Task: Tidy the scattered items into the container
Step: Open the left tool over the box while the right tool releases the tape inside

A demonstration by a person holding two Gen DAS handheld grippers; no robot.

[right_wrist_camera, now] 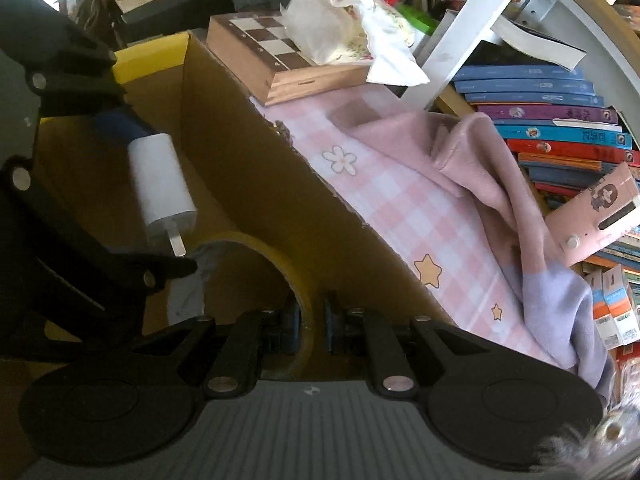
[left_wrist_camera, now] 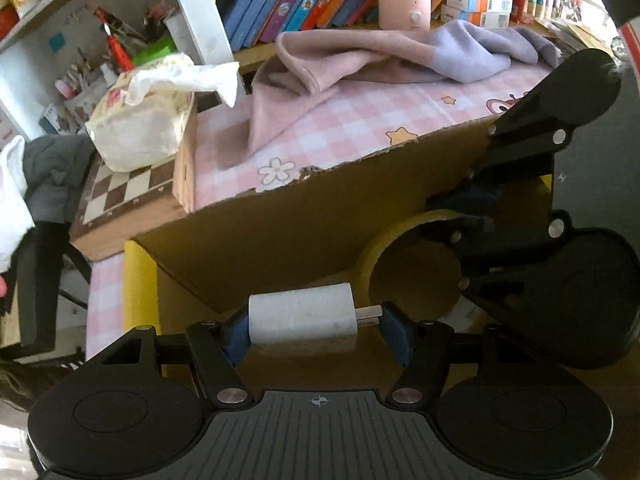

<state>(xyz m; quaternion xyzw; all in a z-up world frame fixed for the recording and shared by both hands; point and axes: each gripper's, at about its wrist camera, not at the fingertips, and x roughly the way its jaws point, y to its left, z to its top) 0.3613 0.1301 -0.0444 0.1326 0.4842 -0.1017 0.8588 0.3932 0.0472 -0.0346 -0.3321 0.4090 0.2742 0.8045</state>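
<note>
Blue-padded left hand-held gripper [left_wrist_camera: 320,330] pinches a white plastic plug-in charger [left_wrist_camera: 302,318] over an open brown cardboard box [left_wrist_camera: 304,216], while the right hand-held gripper [right_wrist_camera: 308,324], pressed together, clamps a yellow tape roll [right_wrist_camera: 260,256] inside it.

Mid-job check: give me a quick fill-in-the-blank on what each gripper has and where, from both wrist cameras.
1. The left gripper holds a white ____ between its pads.
2. The right gripper is clamped on the wall of a roll of ____ tape.
3. Both items hang over the open ____ box.
4. A tissue pack rests on a wooden ____ board.

Missing words: charger; yellow; cardboard; chess
</note>
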